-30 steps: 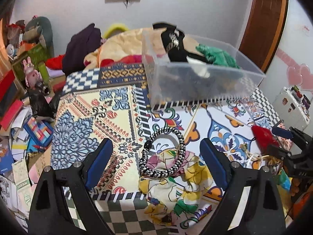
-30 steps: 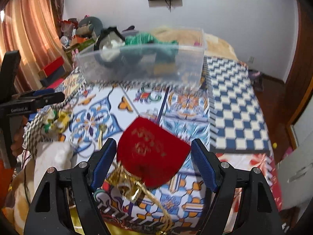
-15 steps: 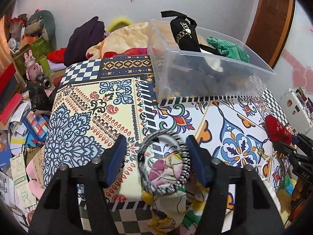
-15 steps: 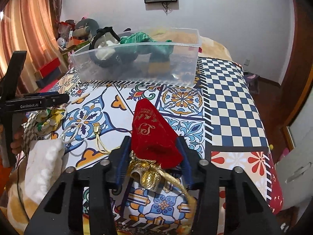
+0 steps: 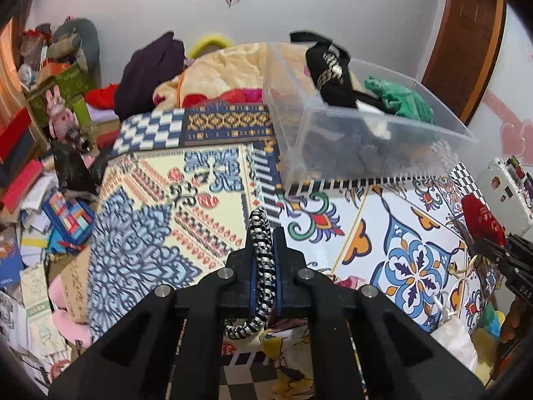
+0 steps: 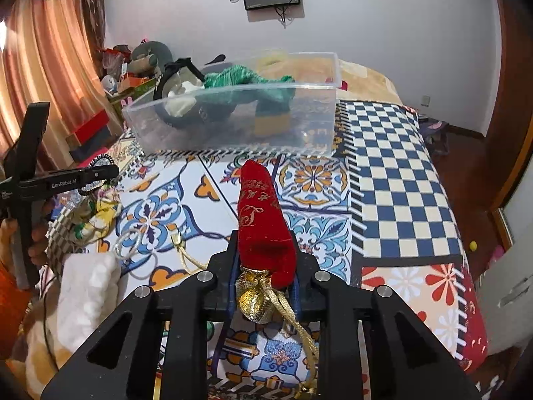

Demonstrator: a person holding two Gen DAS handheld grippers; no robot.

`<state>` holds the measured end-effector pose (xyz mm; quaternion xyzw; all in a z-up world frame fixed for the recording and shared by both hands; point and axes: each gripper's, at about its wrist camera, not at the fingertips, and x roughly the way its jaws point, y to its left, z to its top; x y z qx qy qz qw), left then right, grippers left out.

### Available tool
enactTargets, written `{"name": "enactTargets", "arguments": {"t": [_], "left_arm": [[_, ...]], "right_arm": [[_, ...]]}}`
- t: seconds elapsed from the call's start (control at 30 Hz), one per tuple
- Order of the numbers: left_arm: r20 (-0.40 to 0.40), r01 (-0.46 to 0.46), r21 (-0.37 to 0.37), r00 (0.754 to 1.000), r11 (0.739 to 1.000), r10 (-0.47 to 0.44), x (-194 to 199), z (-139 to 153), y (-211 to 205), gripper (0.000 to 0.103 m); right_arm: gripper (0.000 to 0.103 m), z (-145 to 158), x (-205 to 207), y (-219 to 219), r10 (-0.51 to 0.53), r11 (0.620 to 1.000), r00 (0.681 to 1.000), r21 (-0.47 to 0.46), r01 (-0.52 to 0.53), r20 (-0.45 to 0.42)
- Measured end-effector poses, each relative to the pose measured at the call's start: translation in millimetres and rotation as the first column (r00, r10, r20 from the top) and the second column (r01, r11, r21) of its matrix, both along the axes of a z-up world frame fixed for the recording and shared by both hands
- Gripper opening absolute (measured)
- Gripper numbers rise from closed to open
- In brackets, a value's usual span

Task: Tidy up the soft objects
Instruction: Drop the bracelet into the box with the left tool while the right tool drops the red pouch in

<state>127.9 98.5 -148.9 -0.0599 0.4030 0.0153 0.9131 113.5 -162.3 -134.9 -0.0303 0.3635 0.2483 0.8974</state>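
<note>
Left wrist view: the left gripper (image 5: pixel 265 260) is clenched on a black-and-white braided ring (image 5: pixel 262 250), squeezed flat between the pads, its top poking out past the fingertips and its lower loop hanging under them. It is held over the near edge of the bed (image 5: pixel 160 206). Ahead, toward the bed's far side, sits a clear bin (image 5: pixel 376 153) holding a black bag (image 5: pixel 329 76) and a green cloth (image 5: pixel 399 98). Nothing lies between the ring and the bin but patterned bedcover. At the right edge the right gripper (image 5: pixel 496 250) shows side-on with a red pouch (image 5: pixel 479 220).

Right wrist view: the right gripper (image 6: pixel 265 266) grasps the red pouch (image 6: pixel 263 220) near its gold-tied neck, the pouch standing upright above the fingers, gold cord (image 6: pixel 293 323) trailing down. The bin (image 6: pixel 233 123) stands straight ahead. This view alone shows the floral cloth (image 6: pixel 96 213) and a white fluffy item (image 6: pixel 86 293) at the bed's left edge, beneath the left gripper (image 6: pixel 106 171). The ring (image 6: pixel 100 160) peeks above that gripper.
</note>
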Motion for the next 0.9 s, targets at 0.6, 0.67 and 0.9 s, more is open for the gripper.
{"name": "enactTargets", "arguments": {"t": [0.6,0.67,0.9], "left_arm": [[0.221,0.102,0.094,0.968,0.990,-0.121,19.6,91.1,-55.9,0.007],[0.234,0.108,0.092,0.964,0.990,-0.127,27.0,97.6,-59.7,0.007],[0.243,0.110,0.141,0.960,0.984,-0.142,65.6,104.8,-76.8,0.007]], "right_arm": [[0.021,80.8,28.7,8.2,-0.028,0.999,0.972,0.044,0.019,0.232],[0.021,88.5,35.7,11.2,-0.025,0.999,0.968,0.049,0.013,0.250],[0.022,108.7,64.0,28.1,-0.030,0.999,0.956,0.048,0.017,0.293]]}}
